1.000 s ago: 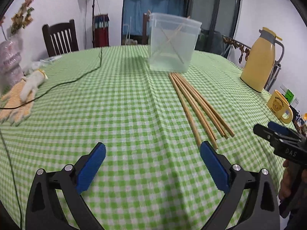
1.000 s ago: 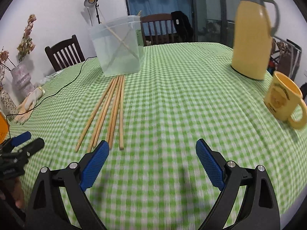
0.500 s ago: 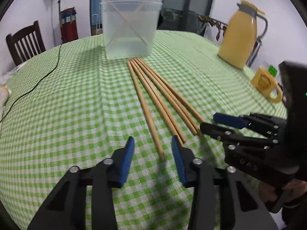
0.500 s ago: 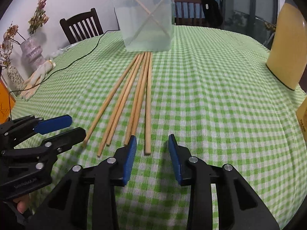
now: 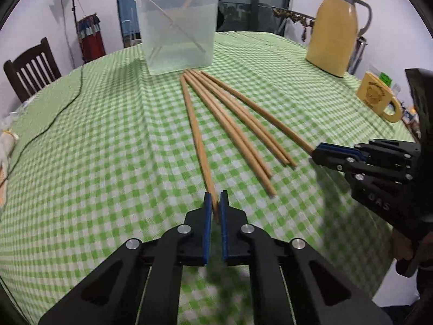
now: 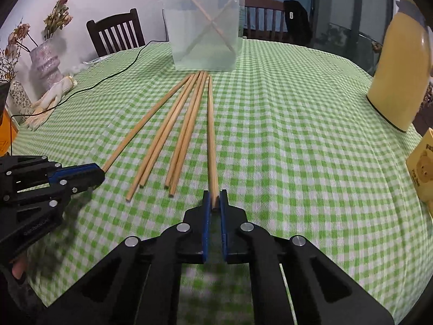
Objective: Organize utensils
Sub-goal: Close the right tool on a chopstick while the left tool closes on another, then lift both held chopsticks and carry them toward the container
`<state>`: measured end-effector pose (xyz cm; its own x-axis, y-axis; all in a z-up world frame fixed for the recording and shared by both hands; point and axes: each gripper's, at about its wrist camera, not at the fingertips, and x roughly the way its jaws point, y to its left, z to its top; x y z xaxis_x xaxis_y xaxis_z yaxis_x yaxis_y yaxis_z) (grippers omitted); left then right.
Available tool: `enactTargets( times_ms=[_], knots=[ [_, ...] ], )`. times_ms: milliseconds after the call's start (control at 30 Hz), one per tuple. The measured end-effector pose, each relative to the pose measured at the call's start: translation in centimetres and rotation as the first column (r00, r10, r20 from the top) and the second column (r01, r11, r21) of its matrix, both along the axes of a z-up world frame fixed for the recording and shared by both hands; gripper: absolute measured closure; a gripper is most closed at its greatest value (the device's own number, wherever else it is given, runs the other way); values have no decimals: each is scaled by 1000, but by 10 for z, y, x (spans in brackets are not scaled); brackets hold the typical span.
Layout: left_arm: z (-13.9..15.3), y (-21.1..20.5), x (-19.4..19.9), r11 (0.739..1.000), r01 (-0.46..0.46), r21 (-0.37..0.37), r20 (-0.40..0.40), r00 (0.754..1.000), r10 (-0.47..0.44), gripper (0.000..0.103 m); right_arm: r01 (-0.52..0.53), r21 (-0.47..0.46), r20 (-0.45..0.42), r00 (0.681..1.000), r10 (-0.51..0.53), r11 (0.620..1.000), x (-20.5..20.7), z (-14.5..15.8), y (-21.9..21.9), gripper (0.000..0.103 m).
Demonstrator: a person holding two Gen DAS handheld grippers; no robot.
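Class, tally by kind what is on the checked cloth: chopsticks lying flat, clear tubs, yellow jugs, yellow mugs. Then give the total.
chopsticks lying flat: 6
clear tub: 1
yellow jug: 1
yellow mug: 1
Total: 9

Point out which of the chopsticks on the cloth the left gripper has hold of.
The leftmost chopstick: its near end sits pinched in the left gripper, apart from the rest of the fan.
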<state>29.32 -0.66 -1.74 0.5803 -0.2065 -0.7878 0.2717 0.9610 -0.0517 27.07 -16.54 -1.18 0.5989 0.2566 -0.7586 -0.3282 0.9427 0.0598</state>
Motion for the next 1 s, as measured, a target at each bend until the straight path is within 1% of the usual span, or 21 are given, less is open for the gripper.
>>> enactTargets(
  times_ms=[67,133,167,200,300,333,367,467,500,567,800,867,1000],
  knots=[
    [-1,-4,-2,1000,18,-11,-1,1000,-18,97,1,-4,7,1000,-1,1000,-3,-1,-2,96],
    [-1,-9,-6,1000,17,4,4,1000,-17,94,5,2,7,1000,-5,1000,-5,-1,-4,96],
    [0,-10,-7,1000,18,4,4,1000,-18,90,6,5,6,1000,-6,1000,-7,-2,-5,96],
    [0,-12,-6,1000,21,2,4,1000,-21,88,8,5,7,1000,-8,1000,-9,-2,-5,96],
    [-1,-18,-7,999,22,36,16,1000,-23,88,4,0,11,1000,-4,1000,-13,-2,-7,96],
    [-1,-19,-6,999,18,47,15,1000,-19,90,2,-4,13,1000,-2,1000,-14,-1,-6,96],
    [-1,-19,-5,998,-7,58,13,1000,6,99,0,-7,14,1000,0,1000,-15,-1,-5,96],
    [1,-13,-6,998,-37,41,-16,999,38,100,-4,-3,9,1000,4,1000,-18,-1,-5,96],
    [2,-12,-8,998,-39,40,-13,999,40,100,-5,-3,10,1000,5,1000,-21,-1,-4,96],
    [6,-9,-14,998,-44,49,2,999,44,100,-8,-2,15,1000,8,1000,-25,1,-4,96],
    [34,8,-44,997,-70,10,71,995,69,101,-6,-1,61,998,6,1000,-48,17,-6,96],
    [44,12,-53,997,-72,-3,93,993,72,101,-6,-2,82,997,6,1000,-55,24,-7,96],
    [64,18,-72,997,-74,-17,140,987,75,101,-7,-15,151,989,9,1000,-70,44,-7,97]
  ],
)
